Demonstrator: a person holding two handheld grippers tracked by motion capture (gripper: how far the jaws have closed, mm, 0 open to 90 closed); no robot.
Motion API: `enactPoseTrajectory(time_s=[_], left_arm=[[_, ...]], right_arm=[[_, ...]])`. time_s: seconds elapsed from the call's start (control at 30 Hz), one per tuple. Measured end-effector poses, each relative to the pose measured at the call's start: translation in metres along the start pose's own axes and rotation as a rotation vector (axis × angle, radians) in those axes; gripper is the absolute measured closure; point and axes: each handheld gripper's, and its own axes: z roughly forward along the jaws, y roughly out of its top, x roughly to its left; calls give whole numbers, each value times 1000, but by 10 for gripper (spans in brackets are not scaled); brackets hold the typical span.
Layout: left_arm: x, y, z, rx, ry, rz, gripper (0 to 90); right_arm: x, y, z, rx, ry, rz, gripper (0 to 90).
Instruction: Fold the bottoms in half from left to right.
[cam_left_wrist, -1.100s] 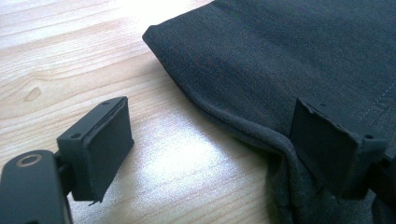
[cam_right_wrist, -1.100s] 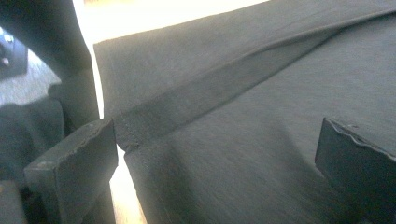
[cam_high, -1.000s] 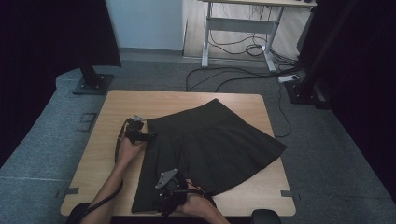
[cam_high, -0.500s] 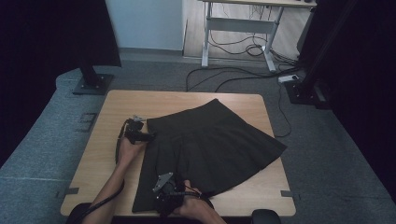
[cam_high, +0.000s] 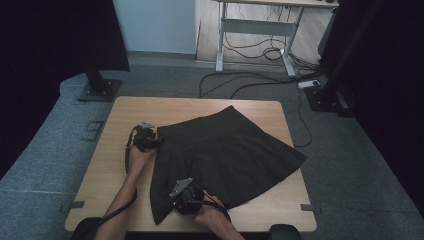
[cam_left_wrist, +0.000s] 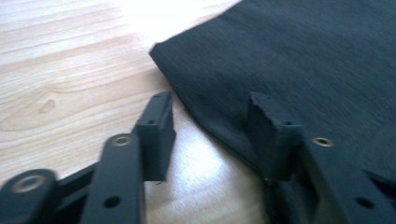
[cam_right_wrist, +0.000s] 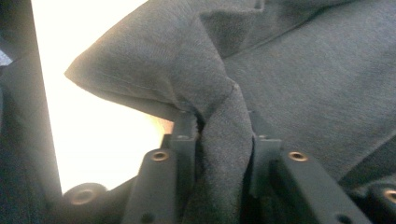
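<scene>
While the wooden counter carries it, the black skirt lies flat, long axis running from the near-left hem to the far-right. The right gripper, at the near hem, has just been closing and now pinches a bunched fold of cloth. The left gripper sits at the waistband corner, fingers just closing but not yet clamped, the skirt's edge between them.

Skirt fold bunched between right gripper fingers, hiding inner pads; skirt cut off by frame edges.
</scene>
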Motion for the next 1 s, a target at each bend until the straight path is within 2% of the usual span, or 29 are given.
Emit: enactPoseTrajectory(time_s=[0.07, 0.23, 0.37, 0.4, 0.63, 0.73, 0.87, 1.0], left_arm=[[0, 1, 0, 3, -6, 0, 557], [-7, 1, 0, 4, -25, -12, 755], [-9, 1, 0, 5, -40, -18, 845], [-10, 1, 0, 4, -42, -12, 850], [-5, 2, -6, 20, -73, -39, 869], [-5, 3, -9, 15, -67, -33, 870], [-4, 5, -20, 18, -56, -2, 870], [2, 0, -32, 22, -48, 12, 870]], right_arm=[[0, -1, 0, -6, -10, 6, 733], [0, -2, 0, -17, -9, 16, 770], [-1, -3, 0, -29, -6, 21, 784], [-1, -3, 0, -31, -6, 22, 787], [-2, -3, 1, -38, 13, 29, 819], [1, 0, 3, -42, 21, 28, 821], [8, 6, 7, -34, 40, 11, 821], [16, 15, 13, -29, 64, 1, 821]])
